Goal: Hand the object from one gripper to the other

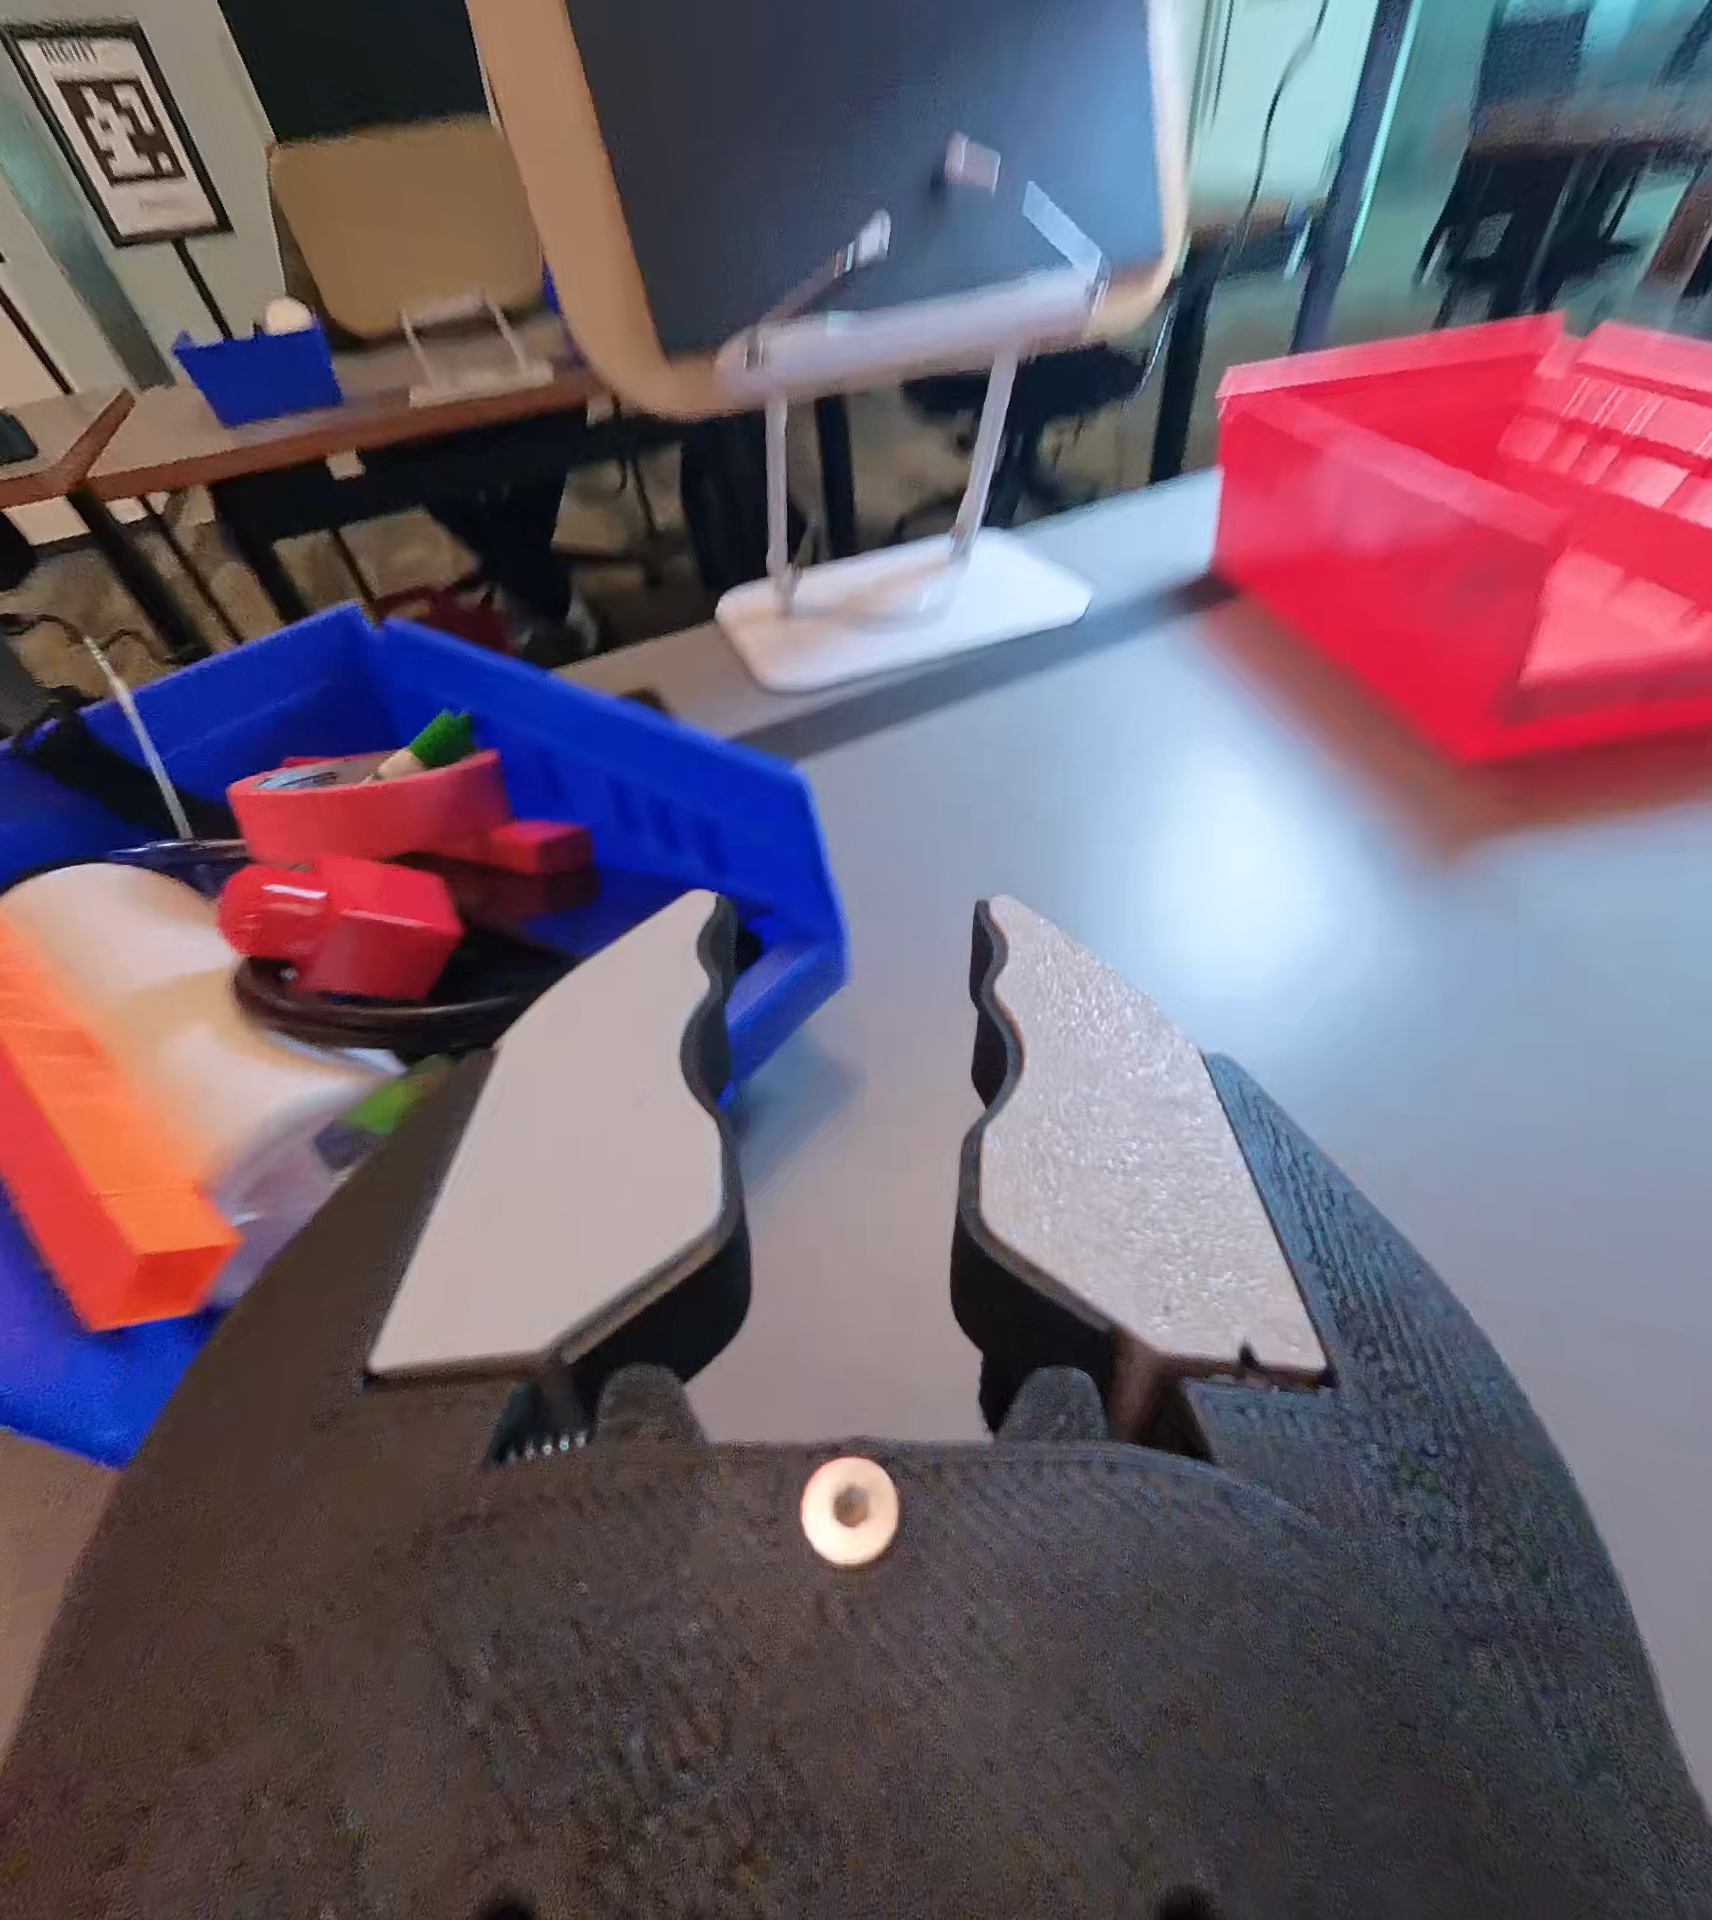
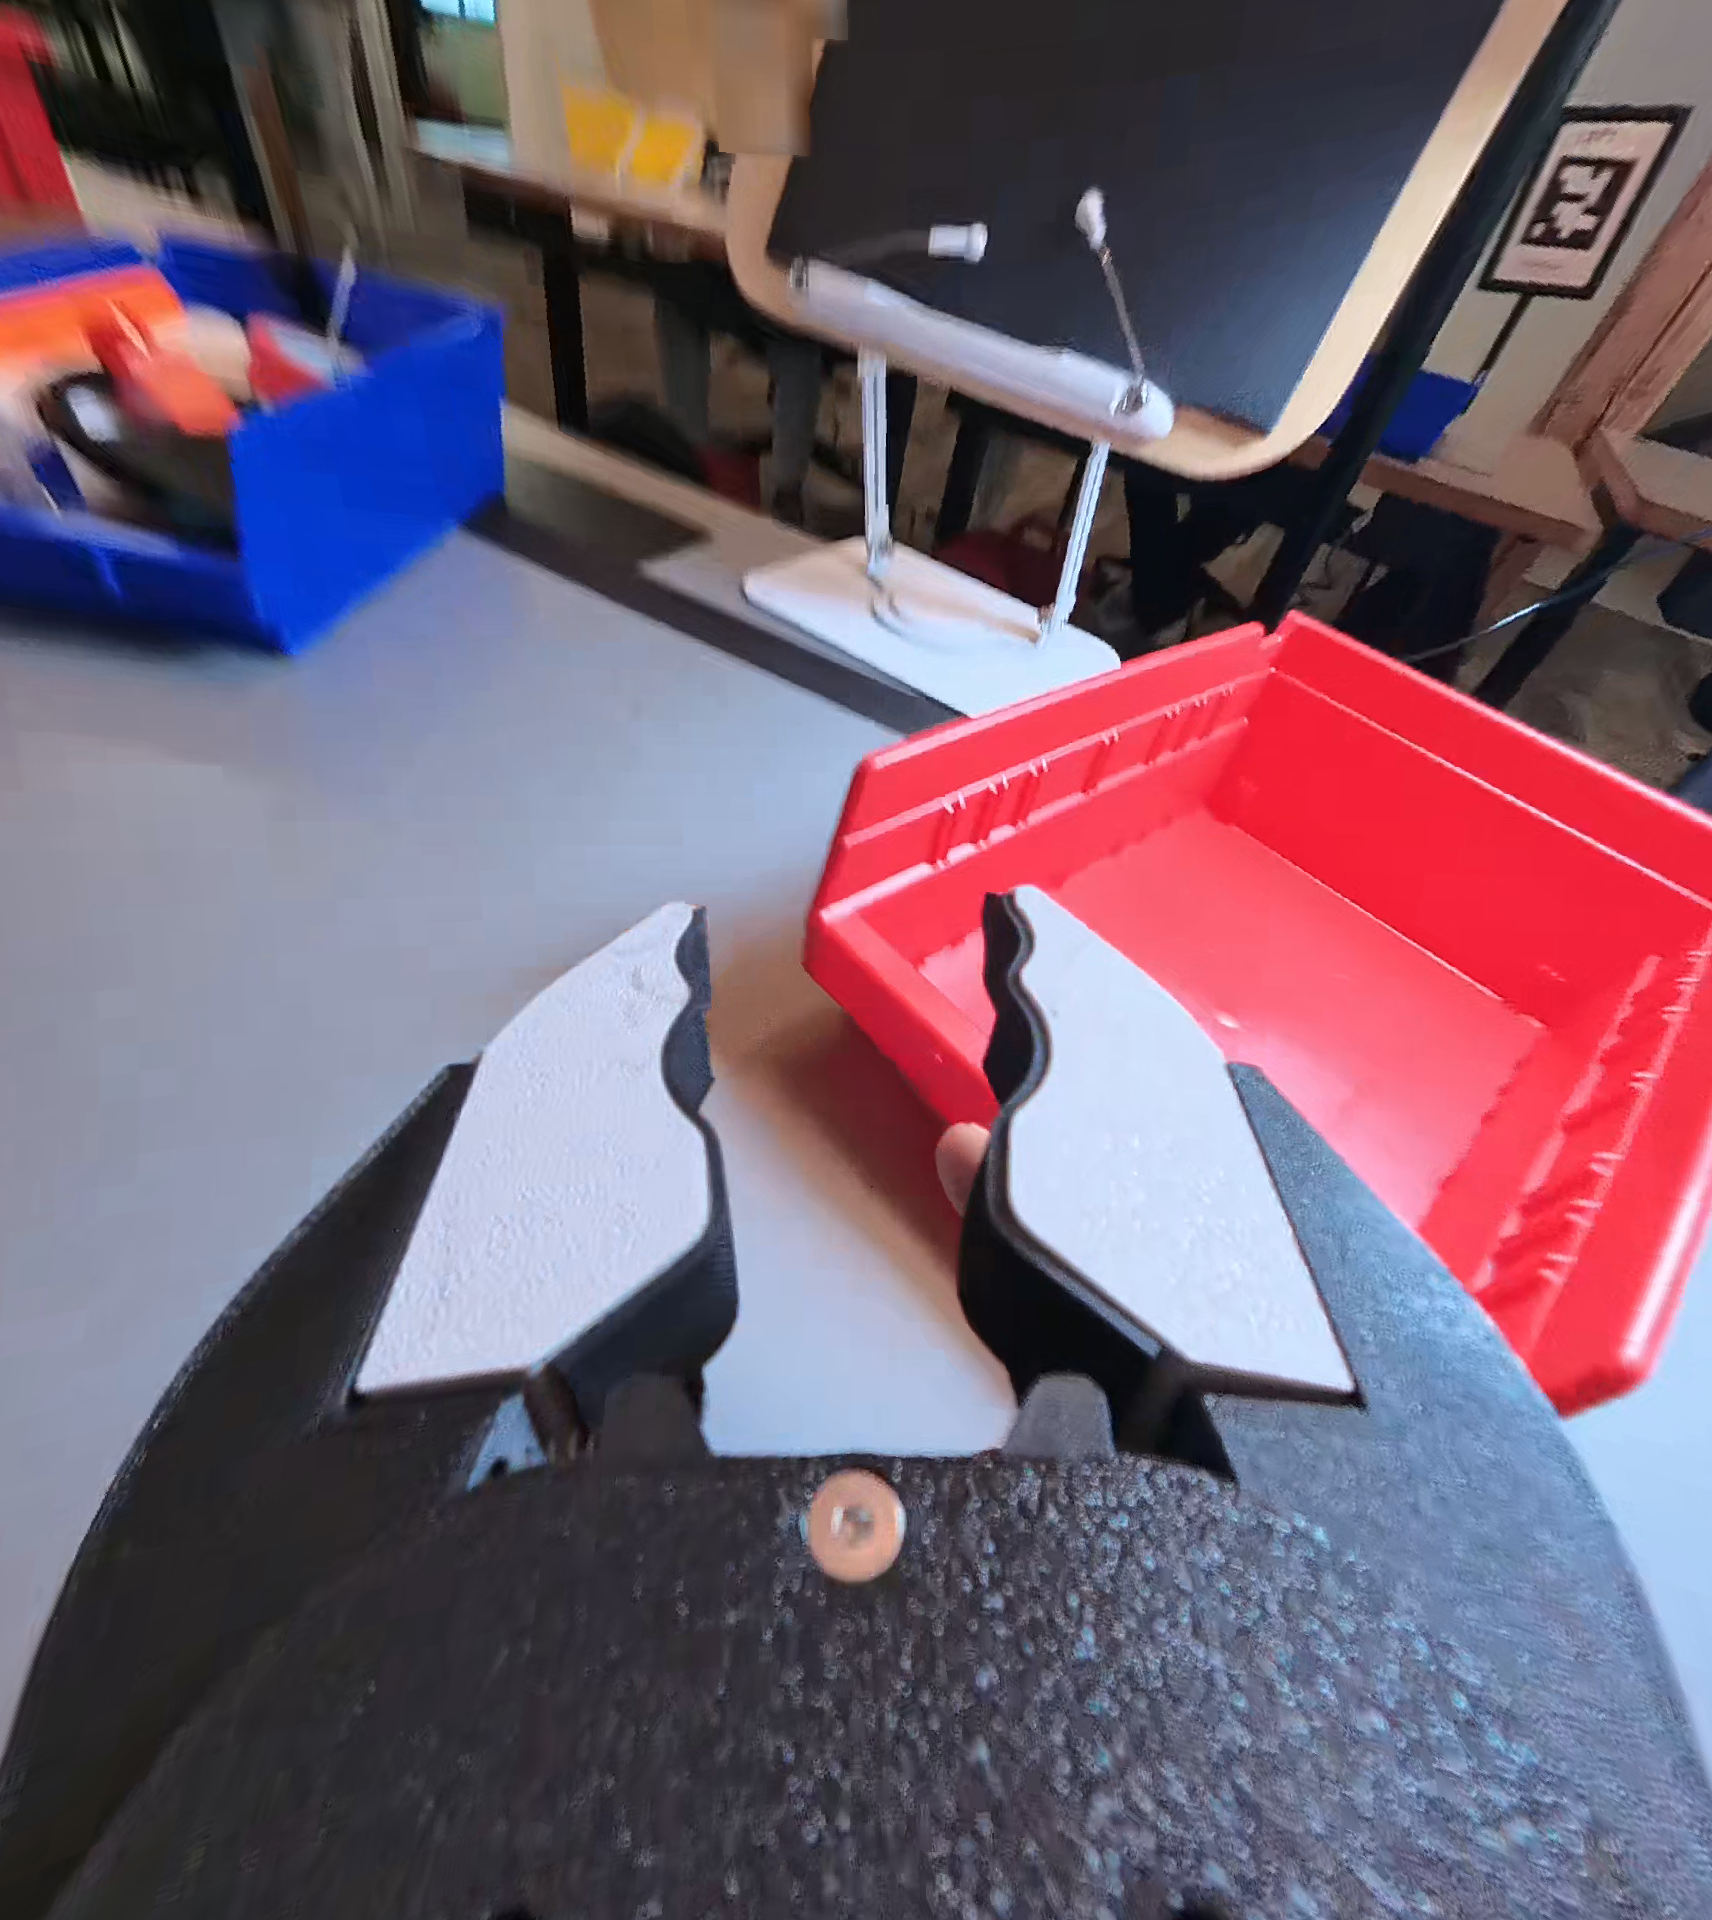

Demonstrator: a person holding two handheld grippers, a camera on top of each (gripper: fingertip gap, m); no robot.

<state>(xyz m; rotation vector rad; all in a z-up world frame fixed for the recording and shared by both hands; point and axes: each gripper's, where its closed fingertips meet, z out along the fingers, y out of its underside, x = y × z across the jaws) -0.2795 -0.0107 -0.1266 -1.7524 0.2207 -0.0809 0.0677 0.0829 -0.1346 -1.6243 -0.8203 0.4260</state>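
A blue bin crammed with odds and ends, among them a roll of pink tape, a red block and an orange strip, sits at the left of the grey counter. Beside it the left tongs hang parted and empty. The right tongs, likewise agape and holding nothing, hover at the near corner of an empty red bin. A white stand rises behind.

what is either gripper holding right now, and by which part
Nothing. The left gripper is open with only bare table between its fingers, beside the blue bin. The right gripper is open too, at the red bin.
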